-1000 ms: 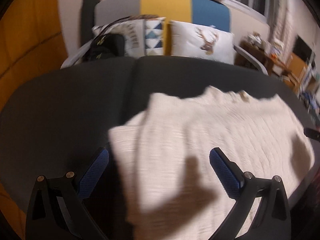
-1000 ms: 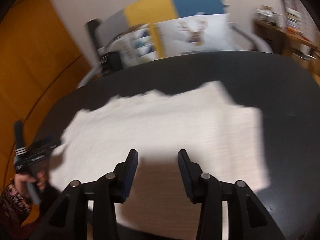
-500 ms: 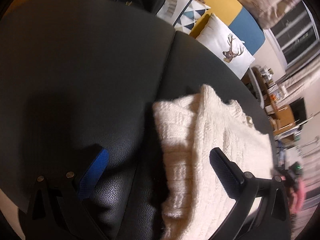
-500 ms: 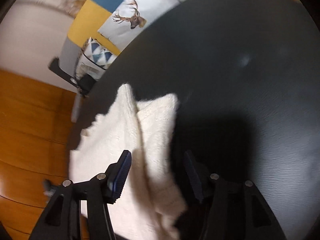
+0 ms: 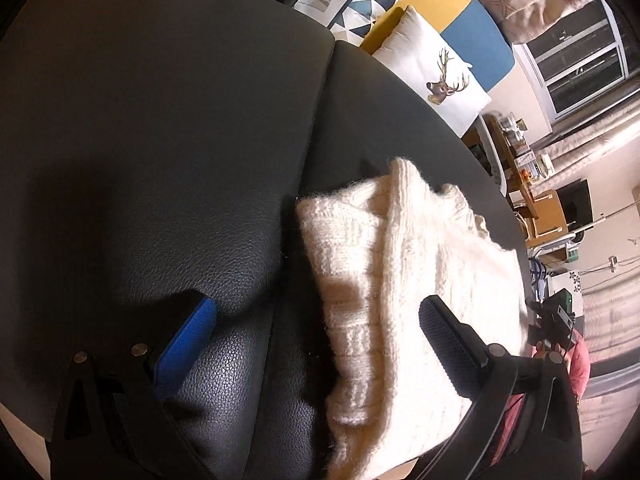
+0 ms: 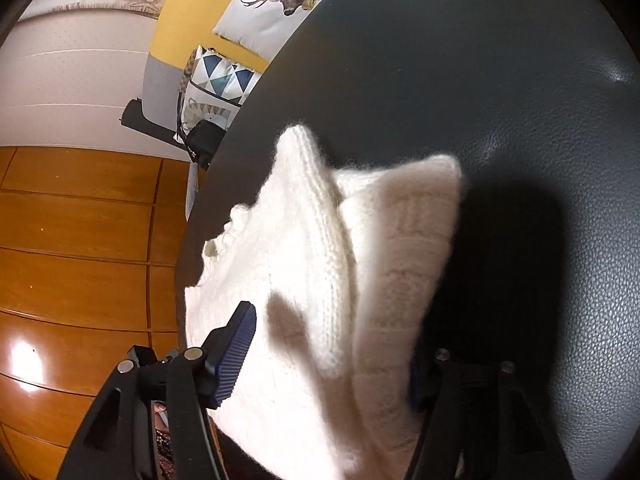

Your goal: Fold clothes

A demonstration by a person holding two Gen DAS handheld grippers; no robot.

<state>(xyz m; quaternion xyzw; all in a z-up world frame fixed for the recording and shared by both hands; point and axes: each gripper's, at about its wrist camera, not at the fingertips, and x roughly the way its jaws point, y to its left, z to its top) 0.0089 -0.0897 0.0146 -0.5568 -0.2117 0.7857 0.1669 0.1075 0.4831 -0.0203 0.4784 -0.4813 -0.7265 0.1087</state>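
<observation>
white sweater (image 5: 384, 288) was spread flat second ago, now folded into thick pile on black couch seat (image 5: 168, 128). left gripper (image 5: 316, 320) wide, holds nothing. right gripper (image 6: 332, 344) just been opening, sweater between jaws, not pinched. fold looks nearly done.

Black leather sofa (image 5: 168, 128), deer cushion (image 5: 438, 80), triangle-patterned cushion (image 6: 222, 76), wooden floor (image 6: 80, 260)

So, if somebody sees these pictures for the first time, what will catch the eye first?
First, the cream knitted sweater, lying folded and bright on the dark leather sofa seat. Next, the deer cushion against the yellow and blue backrest behind it, and the orange wooden floor beside the sofa.
</observation>
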